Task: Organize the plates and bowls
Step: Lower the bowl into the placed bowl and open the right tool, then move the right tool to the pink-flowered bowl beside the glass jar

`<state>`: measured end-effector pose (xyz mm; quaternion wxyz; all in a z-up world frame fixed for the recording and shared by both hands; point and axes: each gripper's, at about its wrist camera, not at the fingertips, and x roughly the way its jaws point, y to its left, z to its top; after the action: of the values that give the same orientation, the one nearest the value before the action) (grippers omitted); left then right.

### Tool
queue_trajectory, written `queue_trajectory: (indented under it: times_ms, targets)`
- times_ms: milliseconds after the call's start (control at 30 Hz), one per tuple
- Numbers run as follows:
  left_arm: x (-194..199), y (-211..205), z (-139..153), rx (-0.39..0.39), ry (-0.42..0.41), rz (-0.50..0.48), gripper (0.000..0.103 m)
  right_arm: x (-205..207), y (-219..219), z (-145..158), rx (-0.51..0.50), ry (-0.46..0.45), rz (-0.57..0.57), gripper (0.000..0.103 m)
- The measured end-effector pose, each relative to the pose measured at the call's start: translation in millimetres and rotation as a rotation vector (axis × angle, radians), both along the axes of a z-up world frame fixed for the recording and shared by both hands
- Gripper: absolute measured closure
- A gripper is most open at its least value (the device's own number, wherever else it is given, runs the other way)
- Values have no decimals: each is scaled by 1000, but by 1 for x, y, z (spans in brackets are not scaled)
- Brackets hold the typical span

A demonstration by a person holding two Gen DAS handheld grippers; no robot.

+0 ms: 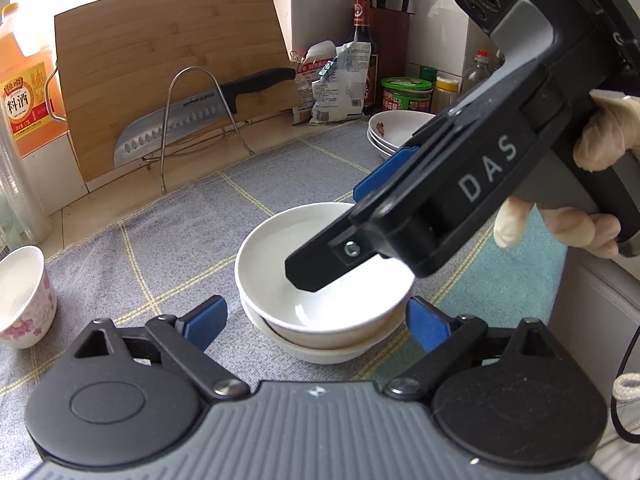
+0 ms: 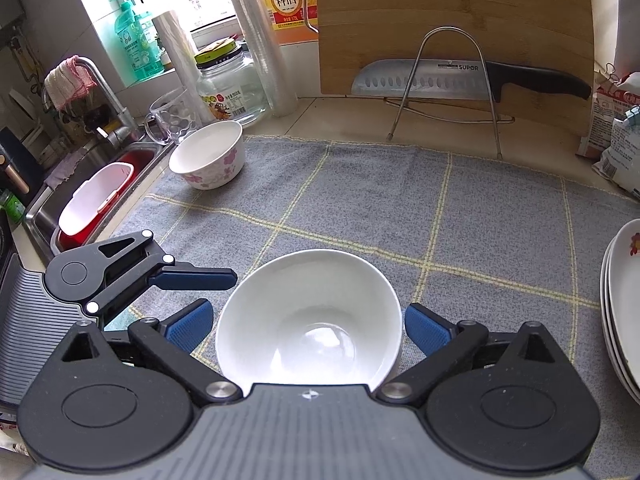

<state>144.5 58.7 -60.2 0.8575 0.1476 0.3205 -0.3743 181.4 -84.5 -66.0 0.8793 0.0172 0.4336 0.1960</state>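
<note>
Two plain white bowls [image 1: 320,304] sit nested on the grey checked cloth [image 1: 180,240]; the top bowl also shows in the right wrist view [image 2: 308,320]. My left gripper [image 1: 316,320] is open, its blue pads apart on either side of the stack. My right gripper [image 2: 308,326] is open just above the top bowl, which sits between its blue pads without clear contact. From the left wrist view the right gripper [image 1: 360,224] hangs over the bowl. A flowered bowl [image 2: 208,156] stands at the cloth's far left. A stack of flowered plates [image 1: 394,132] lies at the right.
A cutting board [image 1: 168,72] and a cleaver [image 1: 180,124] on a wire rack stand at the back. Bottles, jars and packets [image 1: 340,80] line the back wall. A sink [image 2: 96,196] with a red basin lies left of the cloth.
</note>
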Motion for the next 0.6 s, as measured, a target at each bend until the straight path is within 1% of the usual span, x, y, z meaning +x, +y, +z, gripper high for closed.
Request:
queue_trajectory:
  times_ms: [167, 267, 333, 467, 600]
  targets:
    - [-5, 14, 8, -23, -12, 15, 7, -4, 3, 7, -22, -20, 7, 0]
    - [-5, 25, 12, -38, -26, 53, 7, -4, 3, 15, -37, -39, 13, 0]
    - [-3, 34, 14, -46, -33, 84, 7, -2, 3, 20, -45, -50, 8, 0]
    - [6, 56, 12, -65, -43, 177, 7, 9, 6, 32, -48, -72, 5, 0]
    - [17, 81, 8, -70, -43, 276, 7, 23, 20, 39, -61, -88, 32, 0]
